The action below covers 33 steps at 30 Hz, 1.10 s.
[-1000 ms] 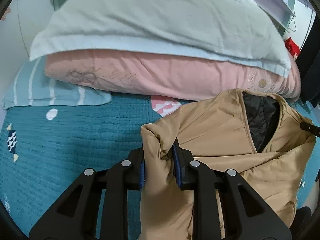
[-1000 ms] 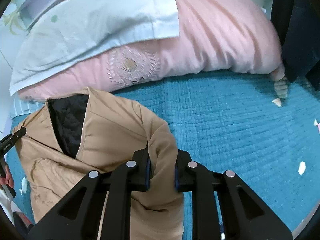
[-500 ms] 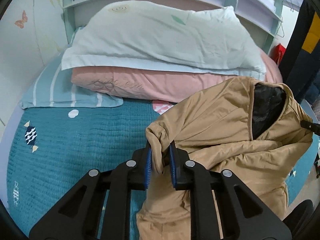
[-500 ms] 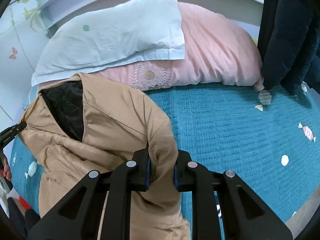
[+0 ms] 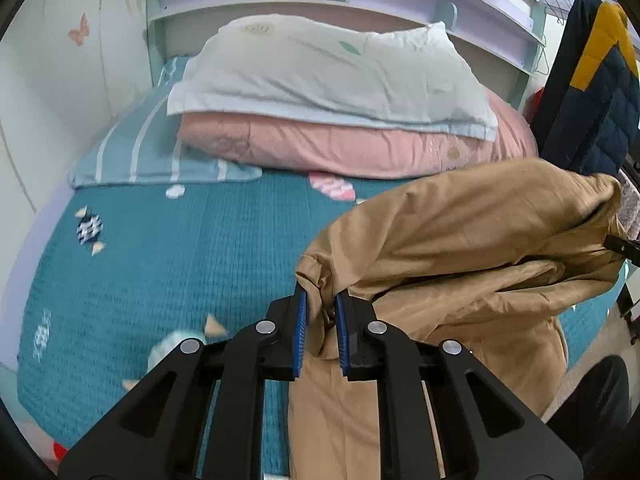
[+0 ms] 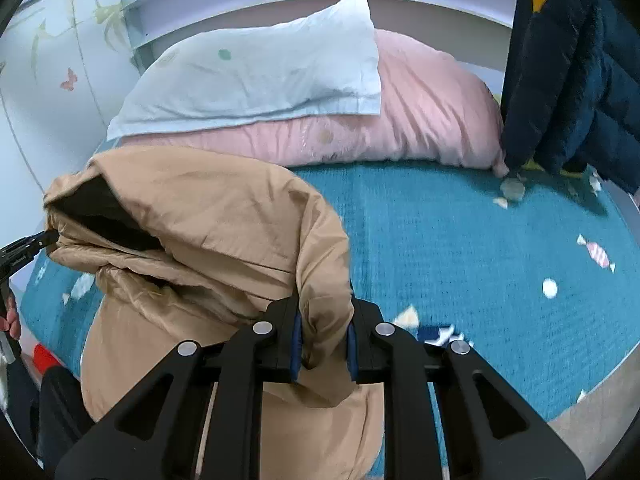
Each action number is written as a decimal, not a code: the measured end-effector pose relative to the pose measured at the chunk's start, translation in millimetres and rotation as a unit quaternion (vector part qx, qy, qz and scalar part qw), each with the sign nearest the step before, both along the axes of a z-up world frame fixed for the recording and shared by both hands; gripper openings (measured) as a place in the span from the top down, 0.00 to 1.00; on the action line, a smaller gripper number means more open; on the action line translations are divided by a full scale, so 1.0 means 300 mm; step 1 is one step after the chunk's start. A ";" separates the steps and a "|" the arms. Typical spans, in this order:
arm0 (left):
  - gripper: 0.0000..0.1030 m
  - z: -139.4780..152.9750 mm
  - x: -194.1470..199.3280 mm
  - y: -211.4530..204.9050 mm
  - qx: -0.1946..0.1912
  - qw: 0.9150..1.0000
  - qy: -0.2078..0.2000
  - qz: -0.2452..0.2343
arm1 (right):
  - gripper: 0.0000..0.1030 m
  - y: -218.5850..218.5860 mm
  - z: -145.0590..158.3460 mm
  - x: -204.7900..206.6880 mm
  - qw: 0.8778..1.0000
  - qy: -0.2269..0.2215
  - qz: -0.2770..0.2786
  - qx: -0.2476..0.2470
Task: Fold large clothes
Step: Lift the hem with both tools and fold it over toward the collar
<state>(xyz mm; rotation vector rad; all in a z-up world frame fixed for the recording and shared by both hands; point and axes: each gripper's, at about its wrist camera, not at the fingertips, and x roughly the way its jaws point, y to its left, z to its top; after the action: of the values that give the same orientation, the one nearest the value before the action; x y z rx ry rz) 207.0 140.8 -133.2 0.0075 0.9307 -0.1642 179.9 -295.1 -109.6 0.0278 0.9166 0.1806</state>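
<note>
Tan padded jacket, black lining showing at neck opening. Lifted off bed, bunched + creased, shoulders pinched up at both sides, body hanging down twd near bed edge, over teal bedspread.

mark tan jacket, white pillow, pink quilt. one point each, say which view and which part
tan jacket (image 5: pixel 460 224): left wrist view, on the broad upper panel.
white pillow (image 5: pixel 320 68): left wrist view, on the middle of its top face.
pink quilt (image 6: pixel 432 120): right wrist view, on the bare part right of the pillow.
</note>
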 end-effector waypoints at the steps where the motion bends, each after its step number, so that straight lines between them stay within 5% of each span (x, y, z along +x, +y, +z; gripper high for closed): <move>1: 0.87 -0.015 -0.034 0.005 0.002 1.000 0.004 -0.001 | 0.85 0.004 -0.012 -0.032 1.000 0.002 0.003 -0.002; 6: 0.87 -0.130 -0.184 0.040 -0.002 0.999 0.048 0.007 | 0.85 0.051 -0.124 -0.183 0.998 0.026 0.038 -0.029; 15: 0.87 -0.353 -0.368 0.060 0.011 0.990 0.139 0.017 | 0.84 0.083 -0.430 -0.332 0.986 0.138 0.059 -0.076; 22: 0.86 -0.277 -0.406 0.101 0.003 0.990 0.142 0.014 | 0.72 0.050 -0.344 -0.397 0.981 0.156 0.082 -0.079; 25: 0.70 -0.226 -0.438 0.113 0.013 0.991 0.135 0.011 | 0.67 0.017 -0.302 -0.434 0.979 0.168 0.075 -0.085; 27: 0.60 -0.188 -0.462 0.113 0.019 0.992 0.128 0.003 | 0.53 -0.011 -0.274 -0.454 0.980 0.171 0.057 -0.089; 33: 0.59 -0.098 -0.478 0.104 0.022 0.995 0.102 0.001 | 0.49 -0.075 -0.147 -0.452 0.989 0.136 -0.007 -0.057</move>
<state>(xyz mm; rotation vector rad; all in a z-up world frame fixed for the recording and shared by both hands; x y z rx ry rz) 63.6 172.1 -162.5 0.0308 1.1386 -0.1449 44.4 -317.6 -153.6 -0.0487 1.1980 0.1127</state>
